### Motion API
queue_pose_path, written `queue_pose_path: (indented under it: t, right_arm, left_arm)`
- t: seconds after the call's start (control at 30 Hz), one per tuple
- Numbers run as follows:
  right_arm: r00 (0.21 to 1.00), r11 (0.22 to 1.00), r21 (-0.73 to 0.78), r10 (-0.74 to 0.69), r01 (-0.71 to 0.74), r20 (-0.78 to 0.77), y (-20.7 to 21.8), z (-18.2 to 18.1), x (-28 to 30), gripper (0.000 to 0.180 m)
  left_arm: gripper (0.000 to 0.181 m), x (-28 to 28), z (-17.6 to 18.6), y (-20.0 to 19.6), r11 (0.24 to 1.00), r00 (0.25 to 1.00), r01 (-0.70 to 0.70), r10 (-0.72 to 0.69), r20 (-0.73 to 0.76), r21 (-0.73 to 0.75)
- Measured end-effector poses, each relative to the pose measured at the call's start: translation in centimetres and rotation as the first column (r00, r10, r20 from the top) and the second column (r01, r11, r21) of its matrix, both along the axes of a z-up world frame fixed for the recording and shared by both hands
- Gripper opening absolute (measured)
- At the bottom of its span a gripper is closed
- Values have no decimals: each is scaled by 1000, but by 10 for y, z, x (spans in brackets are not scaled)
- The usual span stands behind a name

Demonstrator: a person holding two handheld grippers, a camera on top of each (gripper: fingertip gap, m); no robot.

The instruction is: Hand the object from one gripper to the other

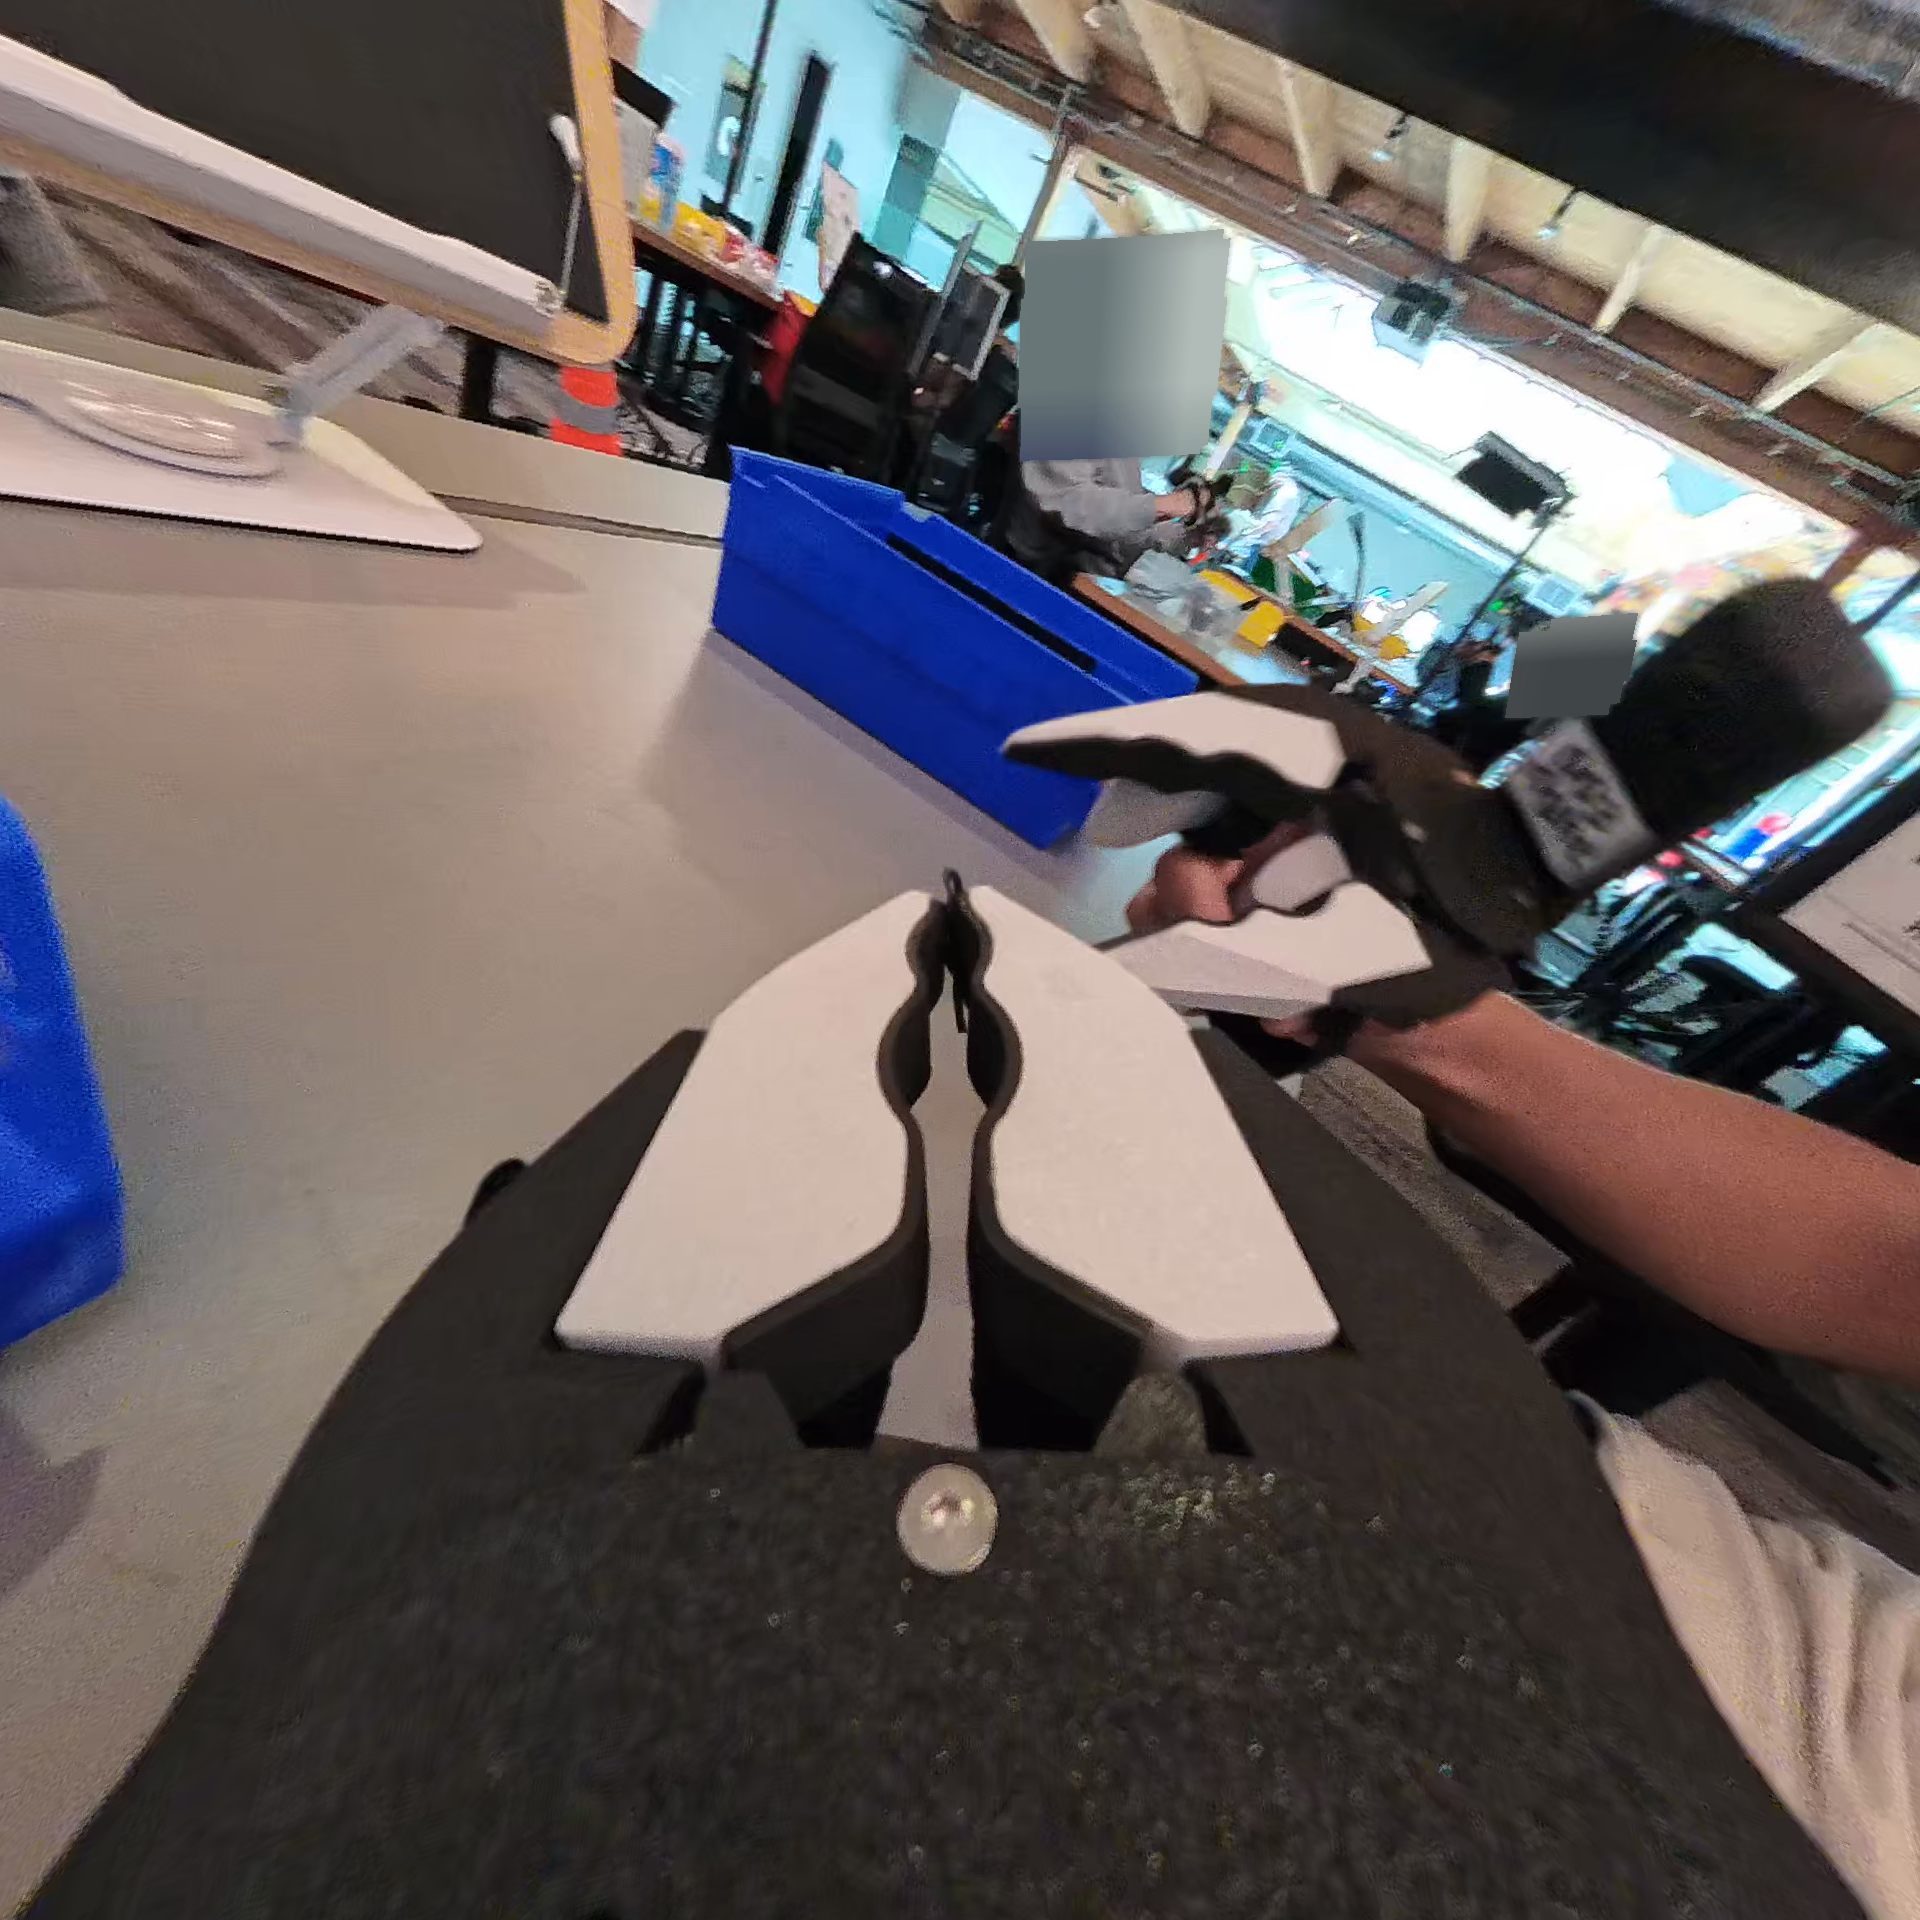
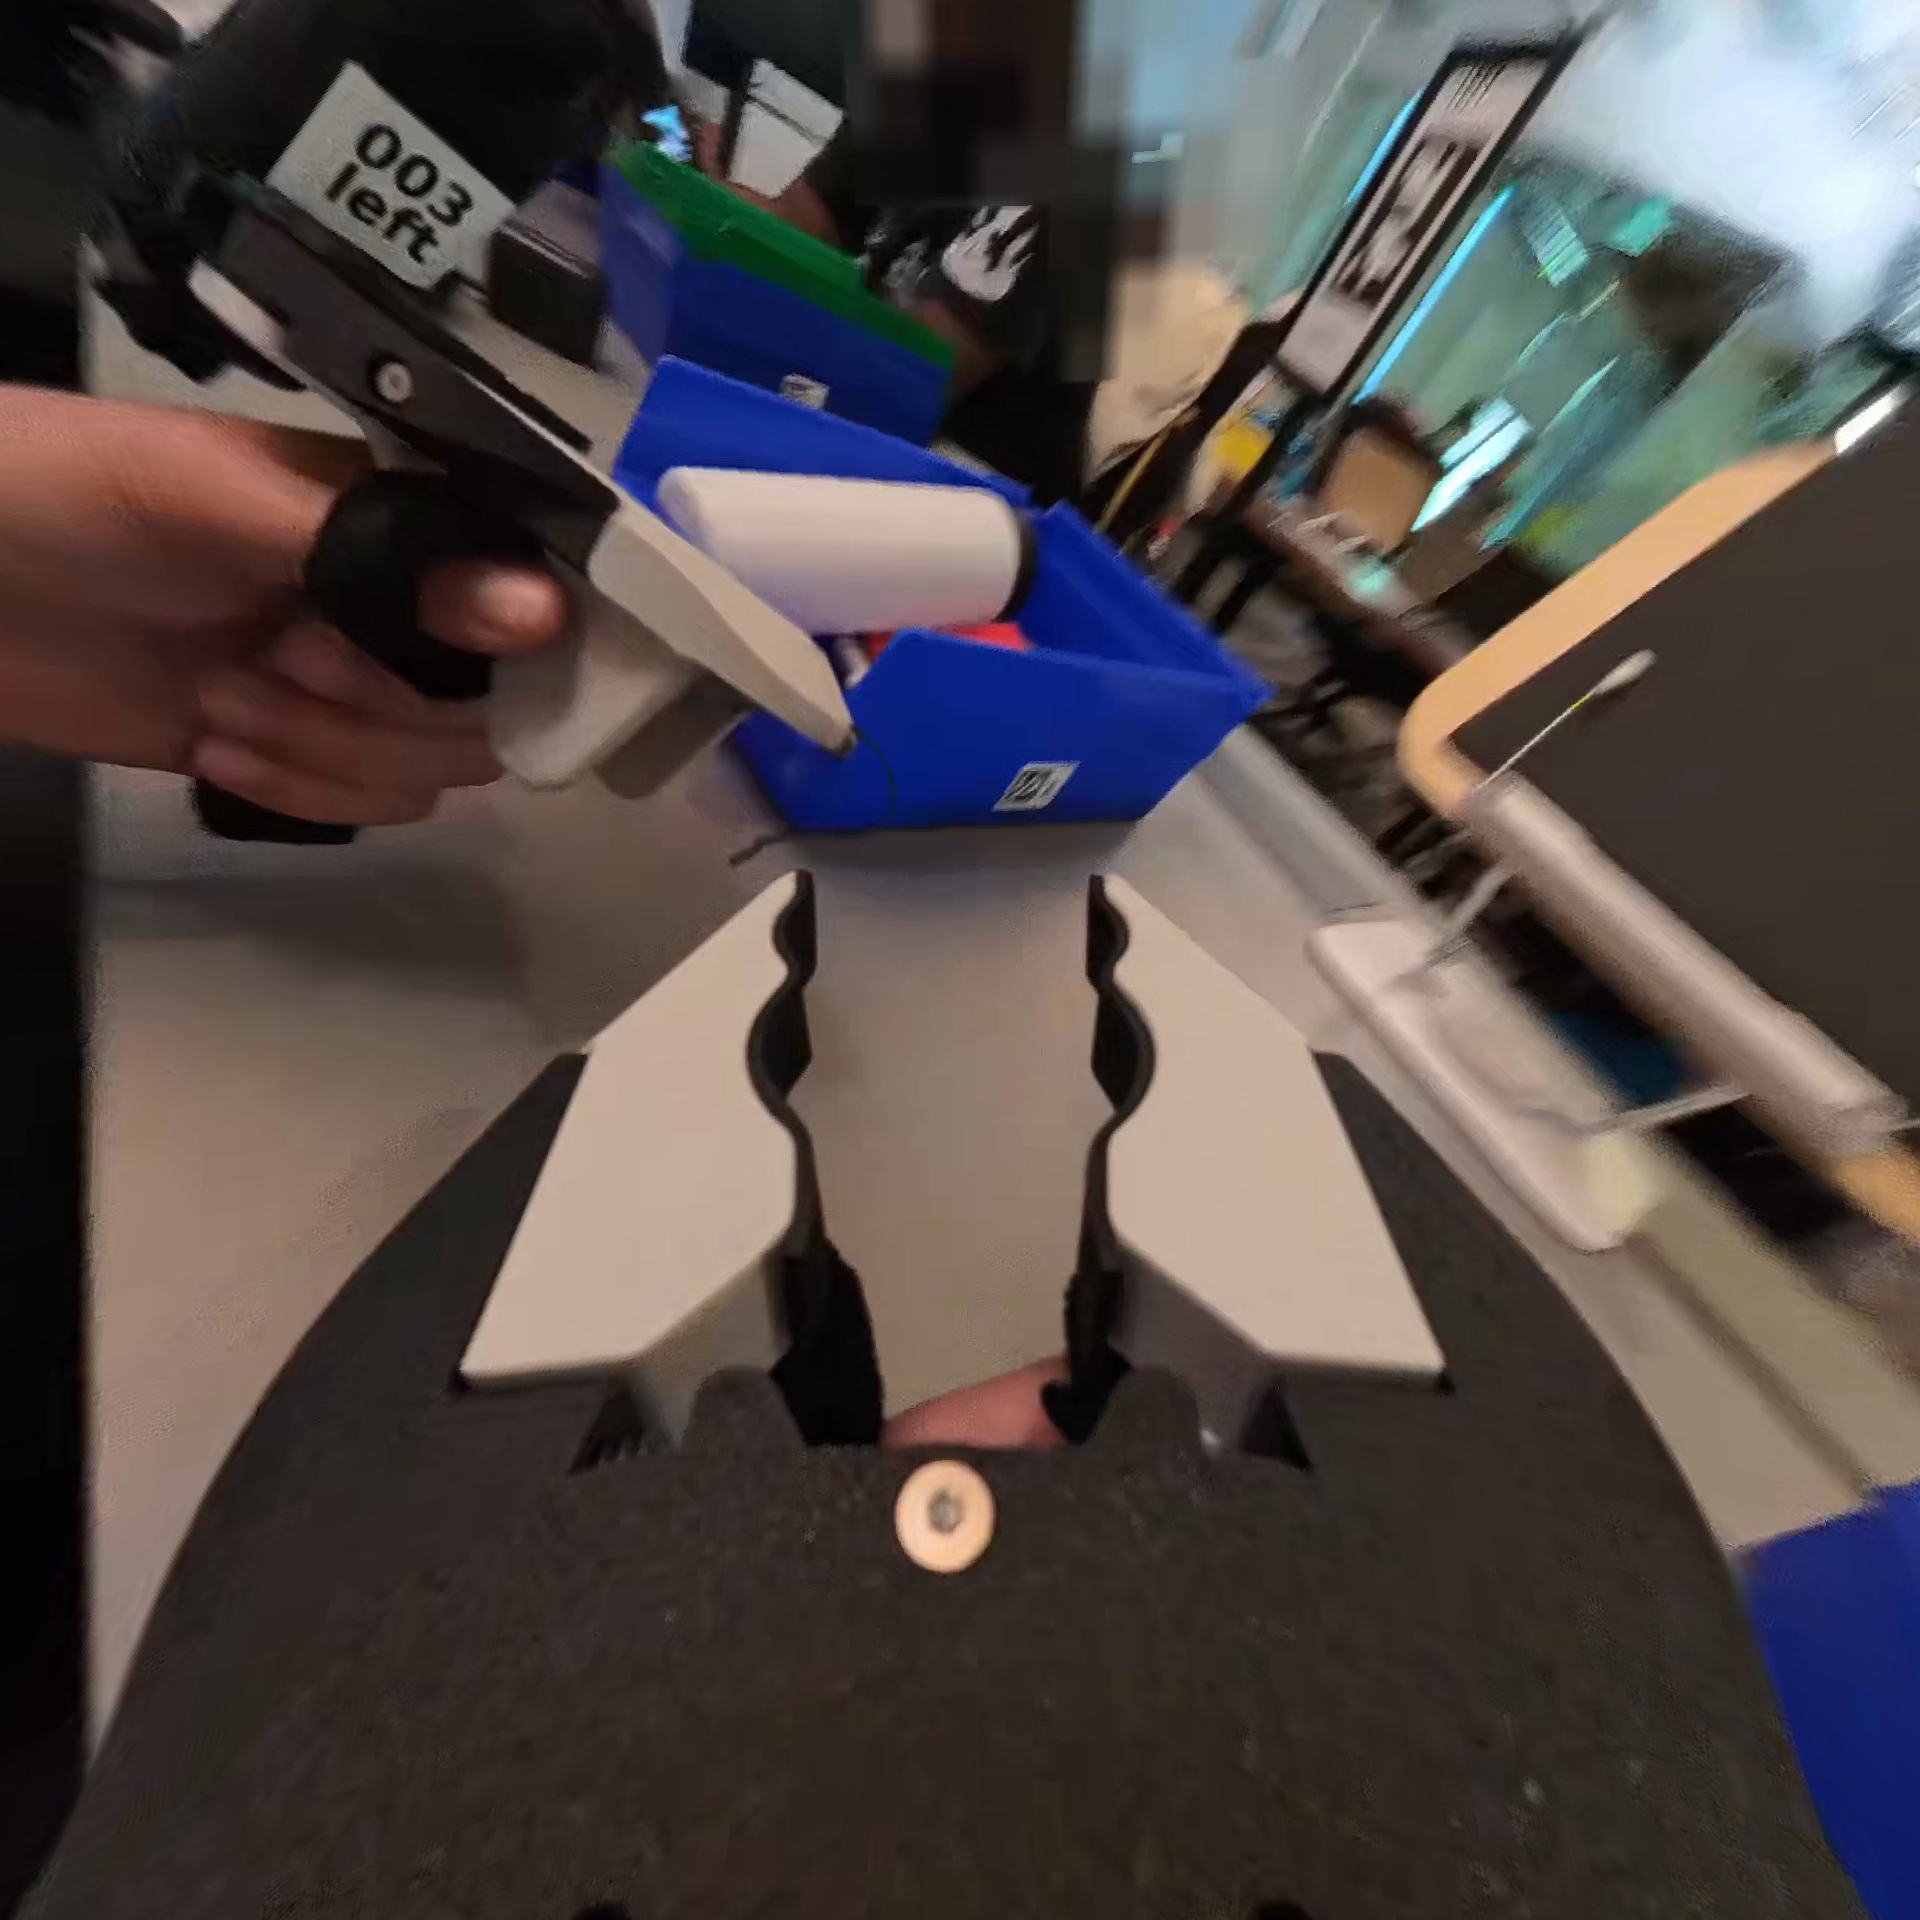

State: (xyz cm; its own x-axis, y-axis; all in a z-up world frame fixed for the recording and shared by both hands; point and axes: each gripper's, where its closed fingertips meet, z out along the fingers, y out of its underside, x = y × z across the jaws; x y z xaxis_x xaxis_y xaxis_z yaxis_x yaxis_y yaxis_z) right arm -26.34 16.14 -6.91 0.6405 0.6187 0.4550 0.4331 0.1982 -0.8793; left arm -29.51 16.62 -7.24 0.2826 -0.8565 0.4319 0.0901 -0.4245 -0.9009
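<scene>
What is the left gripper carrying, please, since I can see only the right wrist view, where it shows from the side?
Observer: In the left wrist view, the left gripper has its jaws shut on a thin black cord, which pokes out just past the tips.
Operator: Thank you. How far back does the cord run?
Observer: It runs a short way back between the jaws, into the first notch.
Operator: And how does my right gripper look from there?
Observer: The right gripper shows side-on, to the right of the cord and apart from it, with its jaws open.
</scene>
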Motion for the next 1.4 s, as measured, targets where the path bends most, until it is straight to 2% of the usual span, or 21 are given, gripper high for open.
queue_pose_path:
  t: [0.07,0.17,0.3,0.43,0.63,0.8,0.87,0.93,1.0,1.07,1.13,1.23,1.4]
  right_arm:
    - [996,988,146,-56,45,75,-5,7,-13,43]
    - [971,964,254,-135,82,198,-6,1,-25,38]
    - [945,954,272,-199,126,260,1,-10,-22,32]
    - [938,943,309,-215,126,273,1,-7,-19,2]
    - [936,956,278,-180,94,303,0,-13,-19,0]
    - [916,957,289,-140,28,375,1,-15,-9,0]
    - [863,914,406,-197,-11,465,3,-14,0,0]
    - [764,841,534,-290,-84,577,3,-15,5,0]
    - [646,733,651,-403,-197,649,0,-13,5,0]
    - [580,591,748,-509,-301,636,-7,-3,-2,0]
    - [576,507,784,-541,-358,613,-14,2,-10,0]
    - [585,456,805,-556,-380,591,-20,6,-17,0]
    - [595,462,800,-540,-382,595,-22,4,-20,0]
  left_arm:
    - [0,1,-3,0,1000,1000,-11,11,-25,5]
    - [0,5,-5,-3,1000,999,-8,8,-41,10]
    - [0,12,-6,-11,999,998,21,-19,-64,34]
    - [0,17,-8,-16,996,994,34,-26,-105,77]
    - [1,18,-11,-17,993,993,35,-22,-114,116]
    - [14,13,-4,-15,983,994,31,-12,-106,179]
    - [15,10,-2,-12,985,995,21,-4,-95,173]
    - [16,9,-2,-12,985,994,32,-14,-106,169]
    - [16,10,-5,-14,983,990,52,-27,-136,178]
    - [16,12,-7,-18,981,985,80,-50,-164,178]
    - [15,17,-8,-26,981,981,124,-98,-166,153]
    - [15,21,-8,-34,977,978,159,-135,-161,140]
    - [0,24,-11,-38,963,970,154,-105,-219,220]
